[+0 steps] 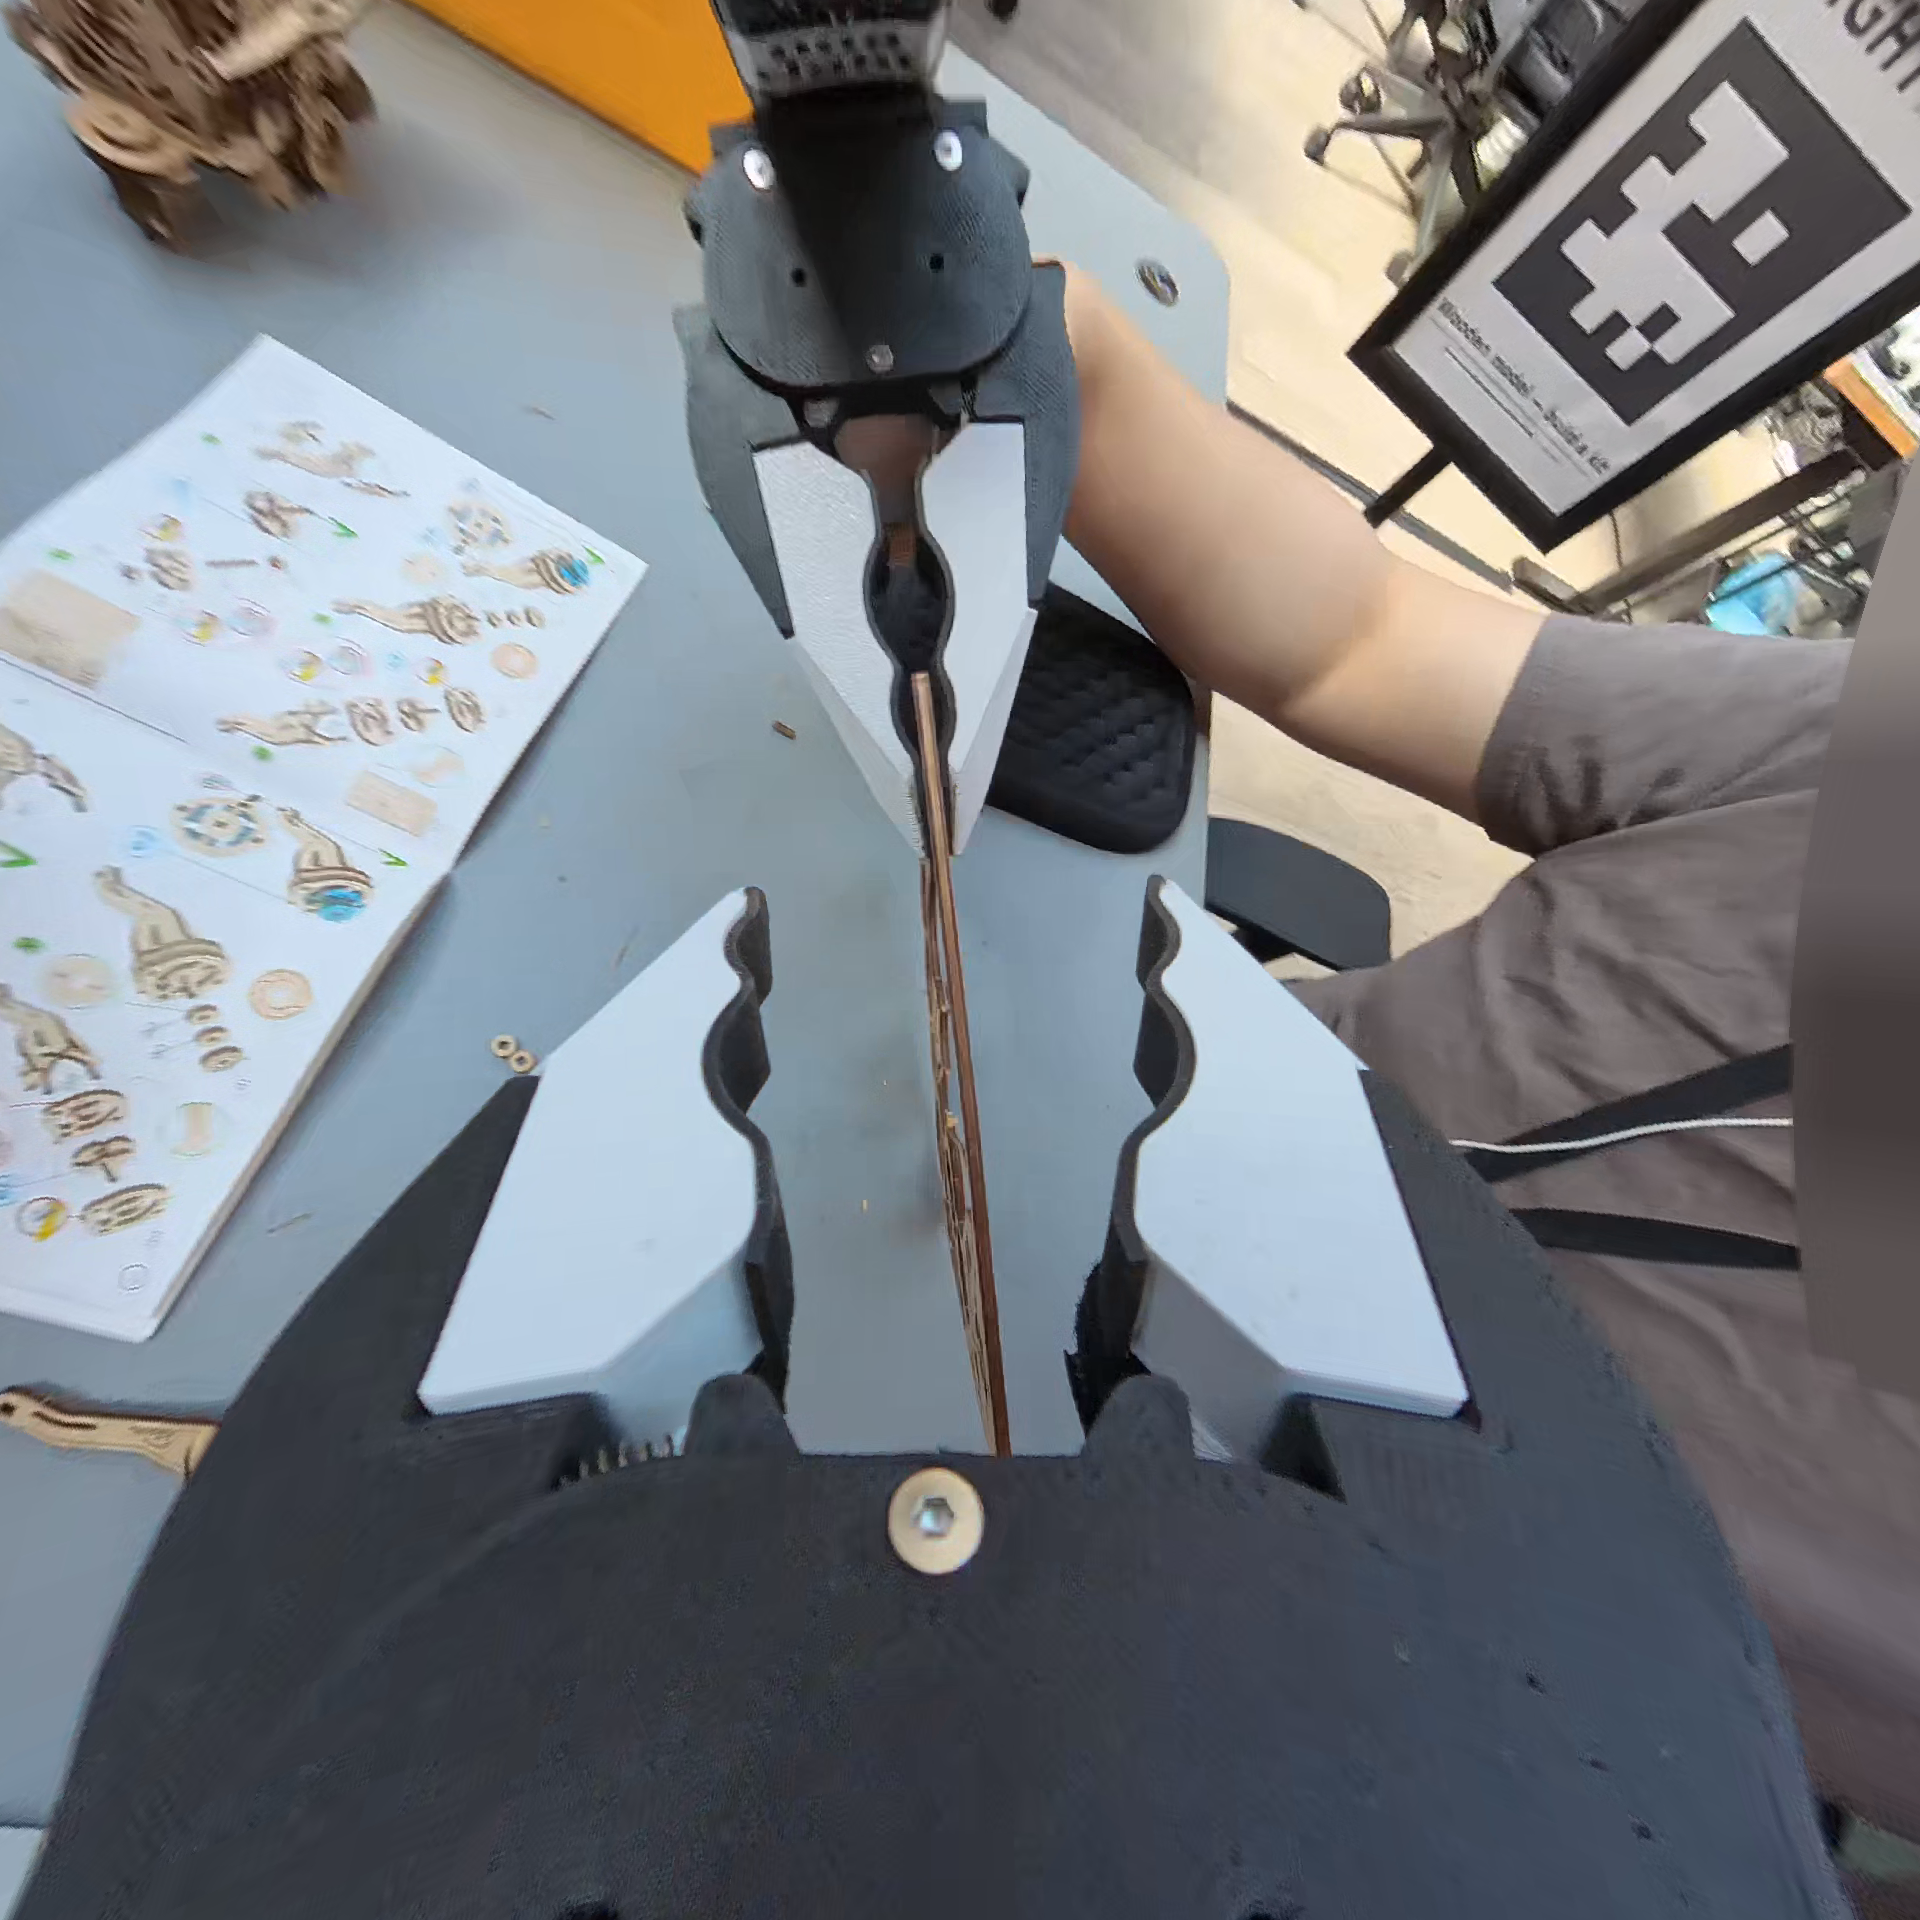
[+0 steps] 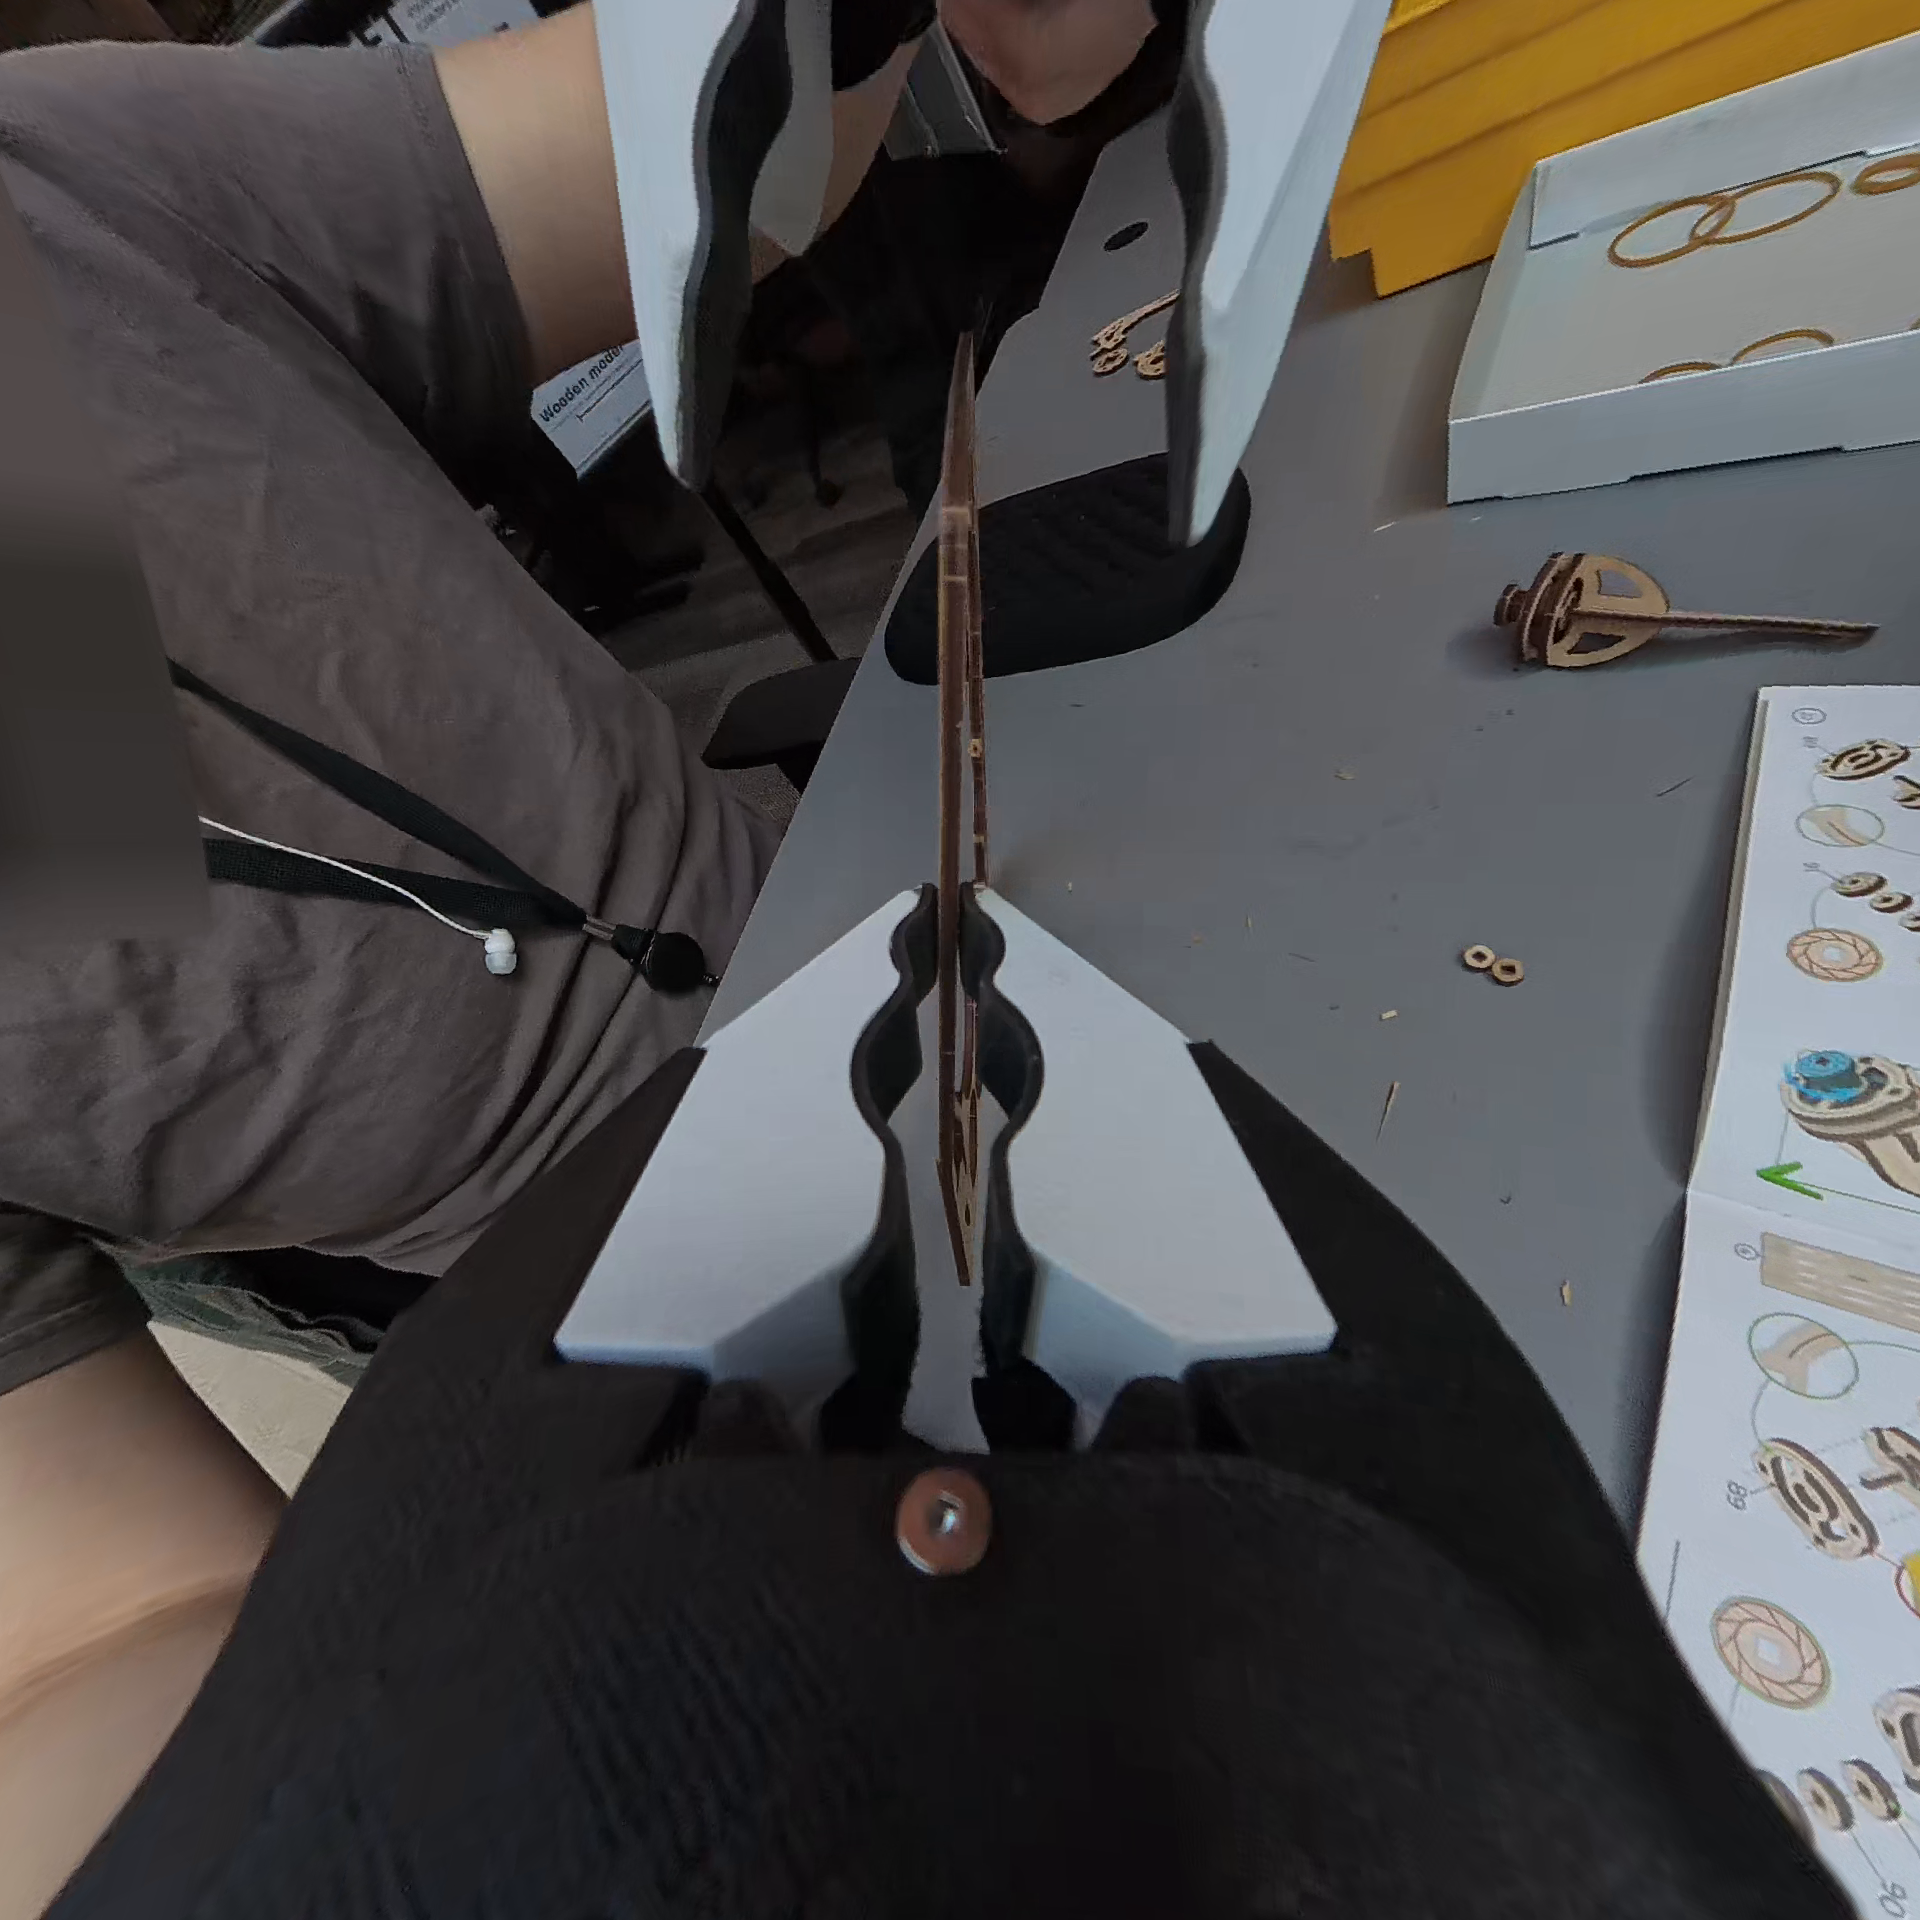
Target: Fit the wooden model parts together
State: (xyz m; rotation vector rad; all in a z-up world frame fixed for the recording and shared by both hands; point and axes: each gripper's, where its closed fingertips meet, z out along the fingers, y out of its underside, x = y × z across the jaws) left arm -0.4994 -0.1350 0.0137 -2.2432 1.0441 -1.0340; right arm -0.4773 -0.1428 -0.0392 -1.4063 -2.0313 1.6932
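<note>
A thin wooden parts sheet [image 1: 951,1039], seen edge-on, is held upright above the grey table [image 1: 582,364]. My right gripper [image 2: 948,899] is shut on one end of this wooden sheet [image 2: 956,675]; it also shows at the top of the left wrist view [image 1: 935,821]. My left gripper [image 1: 951,904] is open, and the sheet runs down the gap between its two fingers without touching either. In the right wrist view the left gripper [image 2: 940,457] hangs open around the sheet's far end.
An open instruction booklet [image 1: 260,779] [image 2: 1818,1247] lies on the table. An assembled wooden model [image 1: 197,104], a key-shaped wooden part [image 2: 1621,613], small washers [image 2: 1491,961], a white tray of rings [image 2: 1662,312] and a black mesh pad [image 2: 1070,582] are nearby. A person's torso borders the table edge.
</note>
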